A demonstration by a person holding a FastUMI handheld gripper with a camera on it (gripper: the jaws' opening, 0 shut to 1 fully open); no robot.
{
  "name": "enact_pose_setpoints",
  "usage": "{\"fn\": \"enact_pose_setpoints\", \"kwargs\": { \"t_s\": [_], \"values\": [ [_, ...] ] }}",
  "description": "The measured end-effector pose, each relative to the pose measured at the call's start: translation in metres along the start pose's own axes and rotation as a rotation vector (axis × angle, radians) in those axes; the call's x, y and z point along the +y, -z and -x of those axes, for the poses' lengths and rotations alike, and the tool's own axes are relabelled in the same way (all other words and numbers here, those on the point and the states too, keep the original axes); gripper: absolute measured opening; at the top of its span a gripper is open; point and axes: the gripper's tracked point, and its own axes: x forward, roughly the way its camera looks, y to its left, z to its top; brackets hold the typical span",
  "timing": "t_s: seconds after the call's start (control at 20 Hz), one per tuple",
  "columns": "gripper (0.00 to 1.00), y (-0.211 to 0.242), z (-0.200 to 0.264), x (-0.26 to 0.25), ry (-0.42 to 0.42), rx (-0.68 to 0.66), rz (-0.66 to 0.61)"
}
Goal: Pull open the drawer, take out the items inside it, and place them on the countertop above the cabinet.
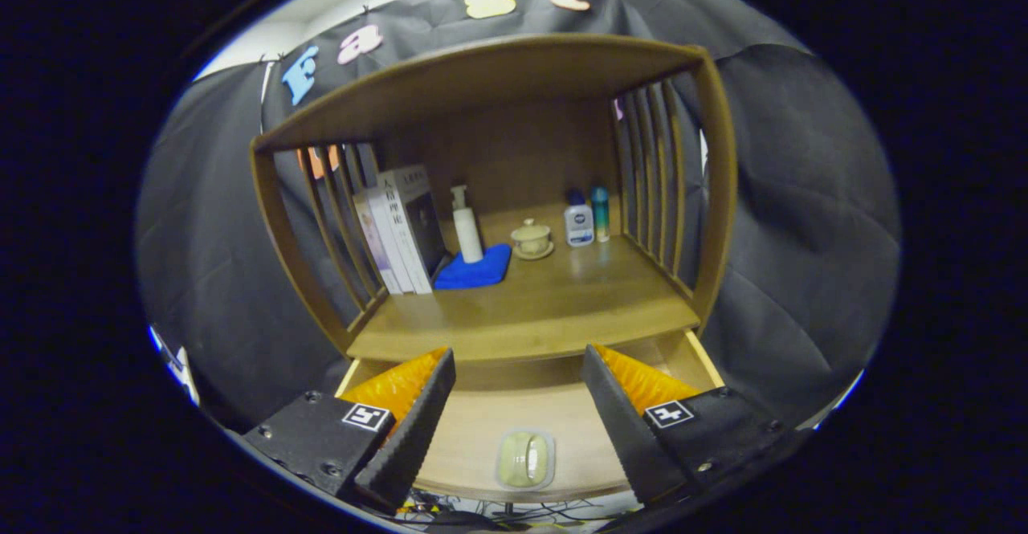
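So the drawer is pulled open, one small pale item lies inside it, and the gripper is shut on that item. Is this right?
Not quite. In the gripper view the gripper is open, its fingers apart above the pulled-open drawer; the small pale item lies between them, ungripped.

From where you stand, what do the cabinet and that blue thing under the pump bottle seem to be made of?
The cabinet looks like wood with a smooth matte finish, showing faint grain. The blue mat looks like soft cloth, slightly rumpled, perhaps microfibre. The gripper is open over the pulled-out drawer.
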Motion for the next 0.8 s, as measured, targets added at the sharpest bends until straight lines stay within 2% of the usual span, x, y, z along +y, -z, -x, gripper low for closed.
{"fn": "enact_pose_setpoints", "kwargs": {
  "t_s": [0.2,0.4,0.6,0.8],
  "values": [
    [1.00,0.036,-0.038,0.006,0.024,0.234,0.023],
    [1.00,0.093,-0.064,0.000,0.047,0.463,0.048],
    [0.95,0.139,-0.073,-0.003,0.075,0.626,0.038],
    [0.83,0.169,-0.074,-0.003,0.091,0.744,0.018]
  ]
}}
